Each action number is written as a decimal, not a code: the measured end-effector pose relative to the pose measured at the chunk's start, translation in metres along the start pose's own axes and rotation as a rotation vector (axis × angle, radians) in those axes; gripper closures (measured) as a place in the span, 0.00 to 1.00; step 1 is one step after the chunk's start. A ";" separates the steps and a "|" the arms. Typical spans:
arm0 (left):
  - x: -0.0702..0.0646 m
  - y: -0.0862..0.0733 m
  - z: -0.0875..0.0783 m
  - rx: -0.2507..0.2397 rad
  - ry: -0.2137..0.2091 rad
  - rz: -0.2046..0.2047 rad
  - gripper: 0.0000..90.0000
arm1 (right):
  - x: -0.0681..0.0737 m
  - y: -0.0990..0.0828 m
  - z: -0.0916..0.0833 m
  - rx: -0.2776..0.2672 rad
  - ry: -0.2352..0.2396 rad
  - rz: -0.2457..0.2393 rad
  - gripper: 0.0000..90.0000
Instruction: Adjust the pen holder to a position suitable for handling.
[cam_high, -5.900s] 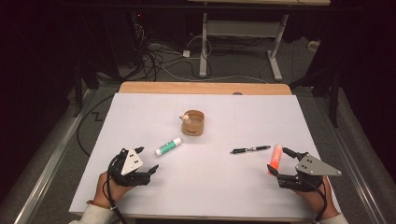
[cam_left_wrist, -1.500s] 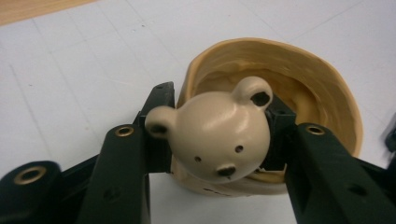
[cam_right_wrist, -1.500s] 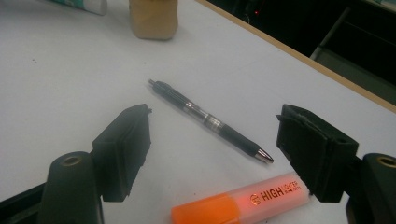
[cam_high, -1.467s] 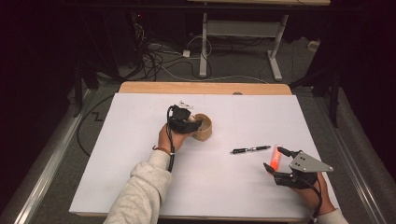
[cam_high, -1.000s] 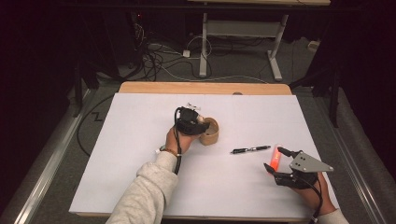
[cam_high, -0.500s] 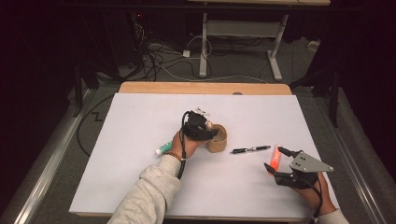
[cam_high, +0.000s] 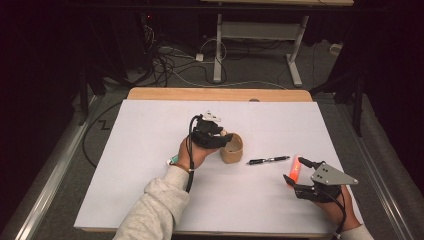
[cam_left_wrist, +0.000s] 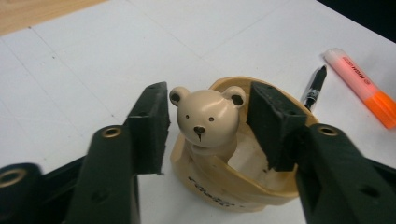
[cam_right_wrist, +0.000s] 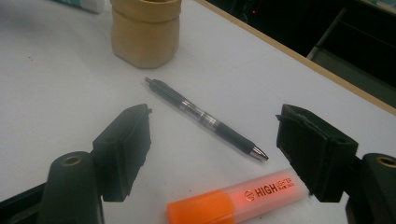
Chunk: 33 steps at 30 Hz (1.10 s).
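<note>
A small wooden cup (cam_high: 231, 149) with a bear's head (cam_left_wrist: 208, 116) on its rim stands mid-table. My left gripper (cam_high: 221, 136) is open at the cup. In the left gripper view the left gripper (cam_left_wrist: 208, 91) has one jaw on either side of the bear's head, with a gap on each side, and the right-hand jaw hangs over the cup's (cam_left_wrist: 224, 186) inside. My right gripper (cam_high: 294, 170) rests open near the front right. An orange highlighter (cam_right_wrist: 233, 198) lies on the table between its jaws. A black pen (cam_high: 268, 160) lies between cup and highlighter.
A green-and-white stick (cam_high: 172, 161) peeks out under the left hand's wrist. White paper (cam_high: 125, 165) covers the table, with a wooden strip (cam_high: 215, 94) at the far edge. Cables and desk legs are on the floor beyond. The right gripper view has the cup (cam_right_wrist: 145, 28) beyond the pen (cam_right_wrist: 205, 119).
The left gripper has travelled from the front left to the cup, and the cup has slid right and nearer with it. The right gripper and highlighter have stayed put.
</note>
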<state>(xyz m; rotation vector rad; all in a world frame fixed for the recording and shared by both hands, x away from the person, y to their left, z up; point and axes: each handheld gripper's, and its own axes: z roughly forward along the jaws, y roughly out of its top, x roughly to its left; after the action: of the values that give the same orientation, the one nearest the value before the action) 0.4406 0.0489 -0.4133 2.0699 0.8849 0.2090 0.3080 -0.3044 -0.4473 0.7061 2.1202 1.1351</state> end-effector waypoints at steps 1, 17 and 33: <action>0.000 0.000 -0.002 0.005 0.001 0.015 0.48 | 0.000 0.000 0.000 0.000 -0.002 -0.003 0.30; -0.010 0.002 -0.012 -0.059 0.093 0.182 0.26 | 0.000 0.000 0.001 0.001 0.001 -0.002 0.30; -0.019 -0.032 -0.063 -0.200 0.141 0.349 0.26 | -0.001 0.001 -0.004 -0.028 -0.006 0.003 0.30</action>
<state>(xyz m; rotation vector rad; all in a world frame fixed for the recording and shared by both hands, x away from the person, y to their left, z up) 0.3826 0.0892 -0.3957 2.0247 0.5518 0.6117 0.3062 -0.3065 -0.4446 0.6991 2.0952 1.1605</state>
